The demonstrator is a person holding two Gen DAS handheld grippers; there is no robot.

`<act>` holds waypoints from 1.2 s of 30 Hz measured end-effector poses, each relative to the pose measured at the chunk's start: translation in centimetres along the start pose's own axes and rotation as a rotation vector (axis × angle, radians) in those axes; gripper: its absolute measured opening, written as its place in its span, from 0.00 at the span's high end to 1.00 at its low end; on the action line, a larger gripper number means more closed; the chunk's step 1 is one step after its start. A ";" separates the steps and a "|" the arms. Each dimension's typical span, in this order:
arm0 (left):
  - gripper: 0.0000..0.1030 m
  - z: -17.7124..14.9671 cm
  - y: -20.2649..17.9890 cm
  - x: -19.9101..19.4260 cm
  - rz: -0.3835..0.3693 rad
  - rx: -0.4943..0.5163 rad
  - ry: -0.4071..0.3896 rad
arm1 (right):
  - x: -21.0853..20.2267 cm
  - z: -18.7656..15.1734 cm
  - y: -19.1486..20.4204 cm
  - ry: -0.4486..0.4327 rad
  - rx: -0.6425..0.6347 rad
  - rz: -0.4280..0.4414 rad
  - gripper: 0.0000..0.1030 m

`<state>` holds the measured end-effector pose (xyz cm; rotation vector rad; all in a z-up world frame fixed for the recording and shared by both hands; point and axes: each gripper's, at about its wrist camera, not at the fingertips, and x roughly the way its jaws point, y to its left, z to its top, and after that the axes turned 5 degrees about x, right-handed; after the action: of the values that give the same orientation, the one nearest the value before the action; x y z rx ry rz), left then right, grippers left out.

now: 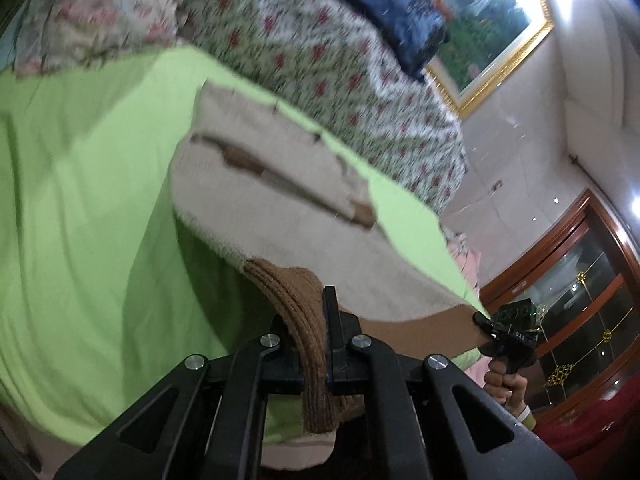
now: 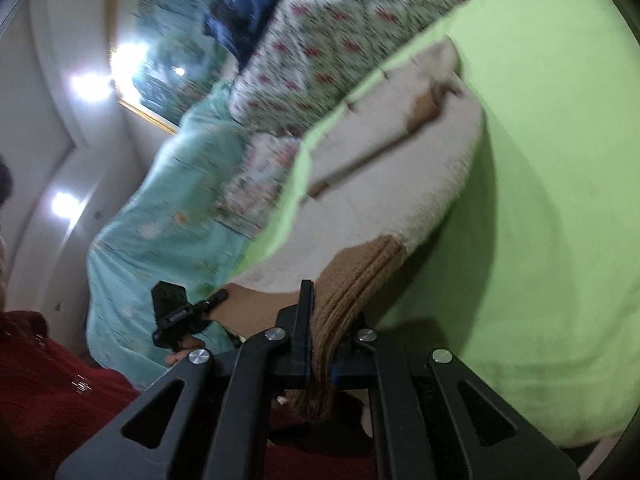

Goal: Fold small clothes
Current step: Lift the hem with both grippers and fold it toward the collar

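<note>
Clamping the brown ribbed hem, the left gripper [image 1: 308,320] and right gripper [image 2: 324,312] each pinch a corner of the cream sweater [image 1: 280,216], which hangs partly lifted over the green sheet [image 1: 80,200]. Blur hides detail, but the hem seems level; keeping it taut and even should give a square fold.

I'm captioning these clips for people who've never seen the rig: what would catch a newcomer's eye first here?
Most striking is the bright lime-green sheet covering the bed. Lifted over it is a small cream knitted garment with brown ribbed trim; the left tongs and the right tongs each pinch that brown trim. Behind, a red-and-green floral quilt is heaped, with a gold-framed painting on the wall.
</note>
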<state>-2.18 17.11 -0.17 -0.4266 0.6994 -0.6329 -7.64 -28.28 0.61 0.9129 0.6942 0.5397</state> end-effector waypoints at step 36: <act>0.94 25.4 15.5 31.1 0.281 -0.129 0.096 | 23.5 30.3 -13.0 -0.058 0.057 -0.353 0.91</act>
<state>40.20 11.77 -5.47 -0.4099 0.8767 -0.3456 32.03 -34.74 -4.80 0.8320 0.8008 0.1800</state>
